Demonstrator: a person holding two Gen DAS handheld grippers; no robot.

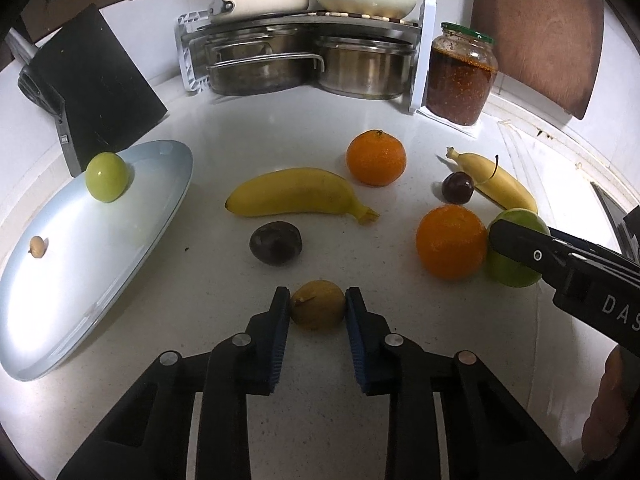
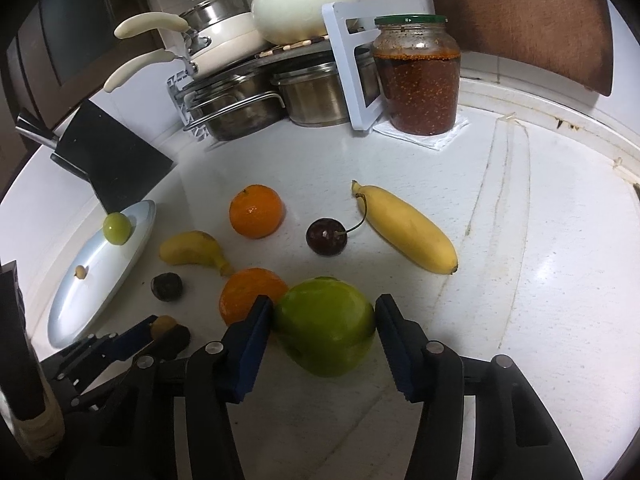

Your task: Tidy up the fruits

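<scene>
Left gripper (image 1: 317, 307): its fingers (image 1: 280, 312) are closed on a small tan fruit (image 1: 317, 304) resting on the white bench (image 1: 280, 128) near its front edge. Right gripper (image 2: 324, 326): its fingers (image 2: 256, 328) bracket a large green fruit (image 2: 326, 326) on the bench, left pad touching it, right pad at its surface; whether that pad presses cannot be told. An orange (image 2: 250, 294) lies just beside the green fruit. Farther out lie a dark plum (image 1: 275, 242), two bananas (image 1: 298, 192) (image 2: 408, 230), a cherry (image 2: 326, 237) and a second orange (image 1: 376, 157). Toward the bench's left edge, a pale blue plate (image 1: 80, 280) carries a small green fruit (image 1: 107, 176) and a small tan fruit.
</scene>
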